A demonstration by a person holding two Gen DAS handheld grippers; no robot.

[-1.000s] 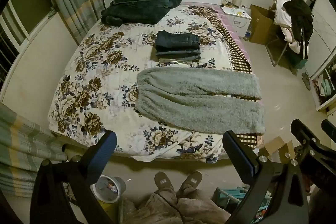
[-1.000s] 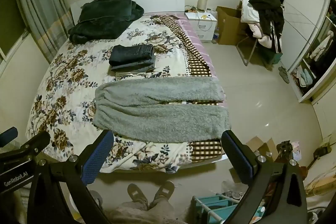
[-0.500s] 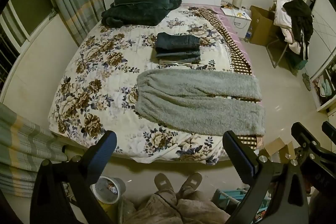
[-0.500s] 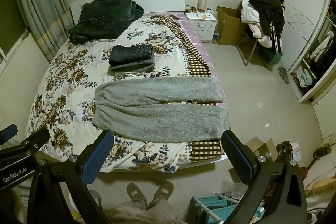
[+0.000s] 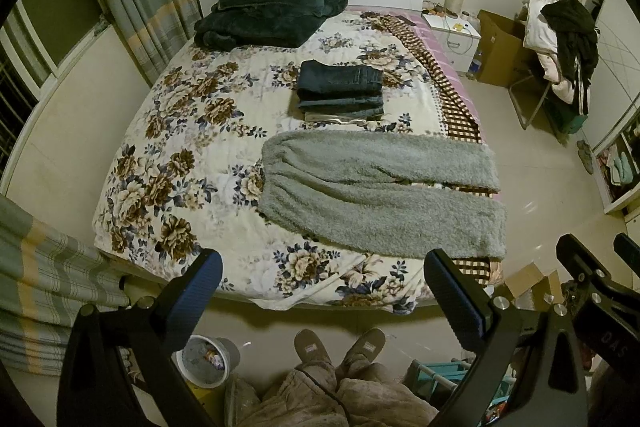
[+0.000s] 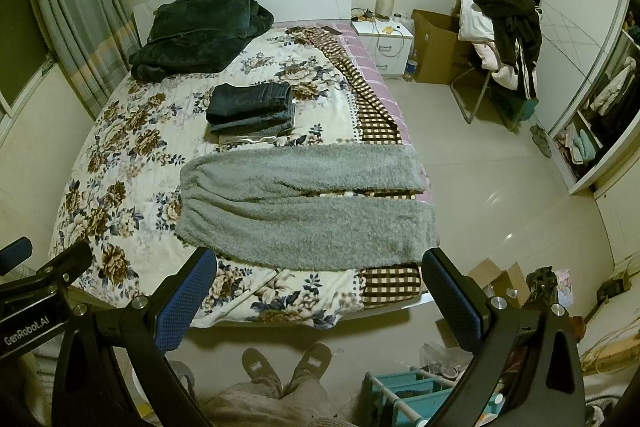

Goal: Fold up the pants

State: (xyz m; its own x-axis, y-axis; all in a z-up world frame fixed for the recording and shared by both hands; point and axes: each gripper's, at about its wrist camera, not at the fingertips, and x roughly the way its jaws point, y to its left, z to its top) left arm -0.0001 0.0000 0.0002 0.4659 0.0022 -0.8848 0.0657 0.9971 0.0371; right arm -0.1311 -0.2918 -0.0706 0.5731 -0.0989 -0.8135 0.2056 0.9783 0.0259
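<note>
A: We begin at the tongs. The left gripper [image 5: 322, 275] stands wide open and holds nothing. The right gripper [image 6: 320, 273] likewise: jaws spread, empty. Both hang above the floor at the bed's foot, well apart from any cloth.

B: And the task's thing?

A: The pants [image 5: 380, 191] lie flat on the bed [image 5: 192, 147], on its near right part, waist to the left, the two legs running right with a narrow gap between them. The cuffs reach the bed's right edge. Just behind them sits a stack [image 5: 340, 91] of folded garments; a dark blanket [image 5: 268, 7] is heaped at the headboard.

B: We judge no fold is yet begun. What hazards do we record?

A: Three. The fleece looks thick, so a shallow pinch may take the top layer only and leave the fold ragged. The cuffs lie at the edge, so a sideways drag could pull them off. A grip too deep may catch the quilt beneath and lift it too.

B: Noted.
</note>
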